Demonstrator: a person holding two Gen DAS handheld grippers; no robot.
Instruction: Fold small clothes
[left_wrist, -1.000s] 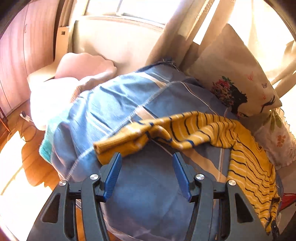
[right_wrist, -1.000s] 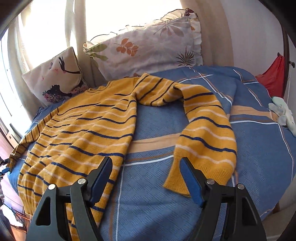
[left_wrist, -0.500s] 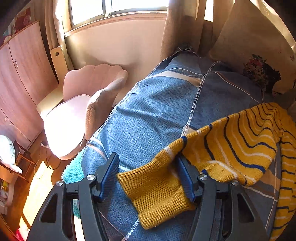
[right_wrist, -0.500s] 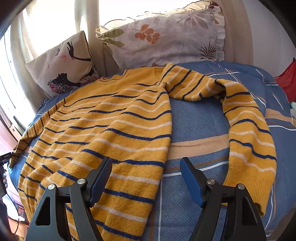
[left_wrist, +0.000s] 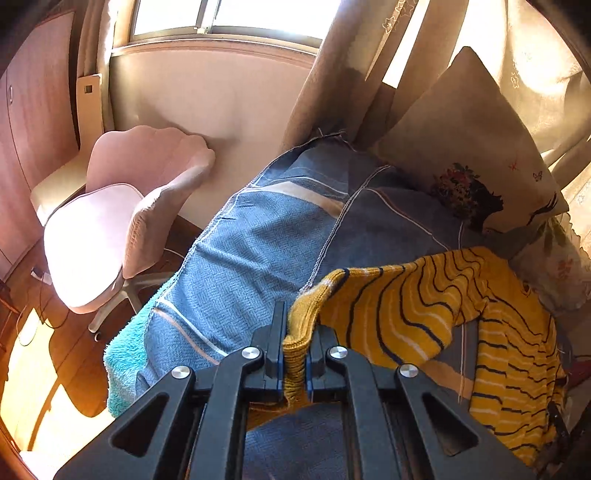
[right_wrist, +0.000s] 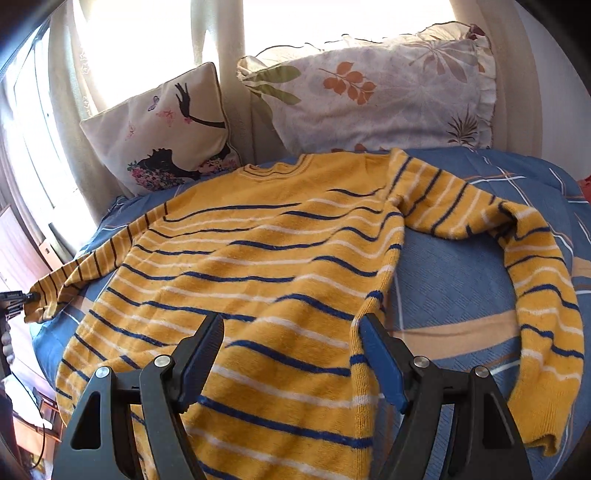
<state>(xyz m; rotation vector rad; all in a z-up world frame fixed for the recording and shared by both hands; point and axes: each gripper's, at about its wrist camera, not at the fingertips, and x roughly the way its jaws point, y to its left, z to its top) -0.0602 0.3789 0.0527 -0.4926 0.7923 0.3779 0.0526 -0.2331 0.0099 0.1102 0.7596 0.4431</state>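
A yellow sweater (right_wrist: 266, 266) with navy and white stripes lies spread on a blue plaid bedcover (right_wrist: 450, 291). My left gripper (left_wrist: 295, 339) is shut on the cuff of the sweater's left sleeve (left_wrist: 388, 310) at the bed's left edge; that sleeve shows at far left in the right wrist view (right_wrist: 55, 291). My right gripper (right_wrist: 291, 350) is open and empty, hovering over the sweater's lower right body near its side seam. The right sleeve (right_wrist: 535, 288) curves down the bed's right side.
Two cushions lean at the bed's head: one with a dark figure print (right_wrist: 166, 133) and one with a leaf print (right_wrist: 373, 92). A pink swivel chair (left_wrist: 118, 221) stands on the wooden floor left of the bed. Curtains (left_wrist: 332, 74) hang behind.
My left gripper has closed on the sleeve cuff that lay between its open jaws. My right gripper has moved left and forward over the sweater's body, staying open.
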